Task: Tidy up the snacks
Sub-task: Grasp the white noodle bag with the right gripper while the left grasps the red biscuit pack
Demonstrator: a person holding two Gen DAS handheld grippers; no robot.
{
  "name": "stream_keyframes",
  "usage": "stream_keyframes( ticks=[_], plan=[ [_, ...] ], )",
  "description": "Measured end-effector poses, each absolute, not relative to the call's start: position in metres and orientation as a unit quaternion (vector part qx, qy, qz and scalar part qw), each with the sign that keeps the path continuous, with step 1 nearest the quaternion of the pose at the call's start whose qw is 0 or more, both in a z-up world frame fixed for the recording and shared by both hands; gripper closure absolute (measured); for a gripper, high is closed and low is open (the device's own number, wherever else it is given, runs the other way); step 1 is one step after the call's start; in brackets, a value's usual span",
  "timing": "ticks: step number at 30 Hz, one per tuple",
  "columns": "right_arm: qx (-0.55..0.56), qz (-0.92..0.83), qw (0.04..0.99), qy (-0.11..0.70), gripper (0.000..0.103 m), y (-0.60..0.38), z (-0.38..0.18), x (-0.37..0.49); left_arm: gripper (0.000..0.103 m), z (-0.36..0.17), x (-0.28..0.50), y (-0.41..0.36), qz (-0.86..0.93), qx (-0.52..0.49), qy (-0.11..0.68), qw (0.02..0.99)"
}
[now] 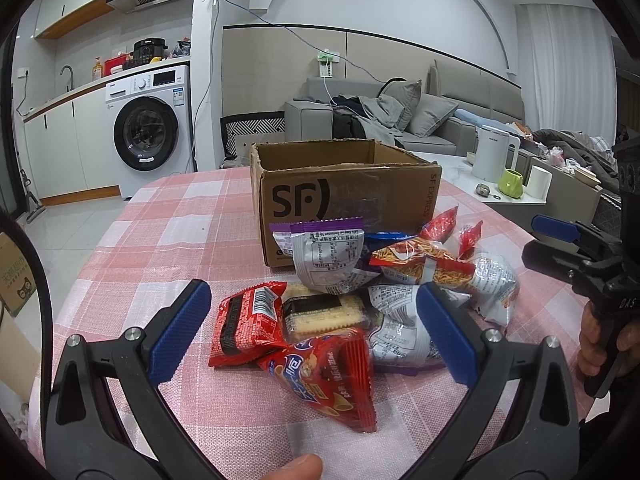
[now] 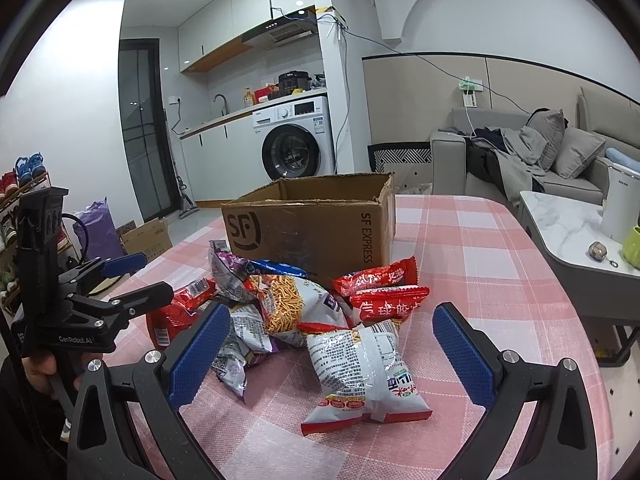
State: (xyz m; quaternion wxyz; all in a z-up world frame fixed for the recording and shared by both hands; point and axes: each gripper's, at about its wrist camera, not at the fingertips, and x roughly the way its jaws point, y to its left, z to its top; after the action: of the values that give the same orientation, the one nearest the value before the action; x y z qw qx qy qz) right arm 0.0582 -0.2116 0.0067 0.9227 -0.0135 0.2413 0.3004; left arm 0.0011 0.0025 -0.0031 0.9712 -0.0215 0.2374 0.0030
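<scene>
- Hovering over the snack pile [image 1: 352,300] at frame centre, the left gripper [image 1: 314,330] has fingers spread, empty
- Right gripper [image 2: 330,354] – spread wide, holding nothing
- Cardboard box [image 2: 316,224] behind pile, upper centre

Count, tabletop:
- Cardboard box [image 1: 344,196]: 1, open-topped.
- Red snack packets: 5 in all. Near side, barcode packet [image 1: 248,326] and triangular packet [image 1: 332,380]; far side, two small red packets [image 2: 378,278] [image 2: 390,302], plus one [image 2: 176,312] at the pile's left edge.
- Cracker pack [image 1: 320,314], clear wrap: 1.
- Purple-topped silver bags [image 1: 328,256]: 2, overlapping.
- Noodle-snack bag [image 2: 288,304]: 1.
- White bag with red base [image 2: 364,376]: 1.
- Further silver bags partly buried; exact count not determinable.
</scene>
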Motion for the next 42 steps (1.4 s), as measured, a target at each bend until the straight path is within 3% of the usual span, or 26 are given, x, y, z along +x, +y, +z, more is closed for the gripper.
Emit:
stream_keyframes(
  ticks=[10,24,38,42],
  plan=[
    [-0.030,0.285,0.919,0.269,0.000,-0.212,0.009,0.067,0.001,0.003,-0.001,0.000,-0.015,-0.013,0.252,0.968],
    [-0.052,0.269,0.893,0.357,0.000,-0.203,-0.017,0.089,0.002,-0.019,0.014,0.006,-0.040,-0.020,0.335,0.941],
    [-0.047,0.272,0.870,0.409,0.002,-0.197,-0.037,0.111,0.037,-0.049,0.031,0.013,-0.072,-0.040,0.398,0.914],
    [-0.049,0.278,0.863,0.419,0.016,-0.193,-0.041,0.113,0.047,-0.049,0.030,0.013,-0.078,-0.046,0.400,0.912]
  ],
)
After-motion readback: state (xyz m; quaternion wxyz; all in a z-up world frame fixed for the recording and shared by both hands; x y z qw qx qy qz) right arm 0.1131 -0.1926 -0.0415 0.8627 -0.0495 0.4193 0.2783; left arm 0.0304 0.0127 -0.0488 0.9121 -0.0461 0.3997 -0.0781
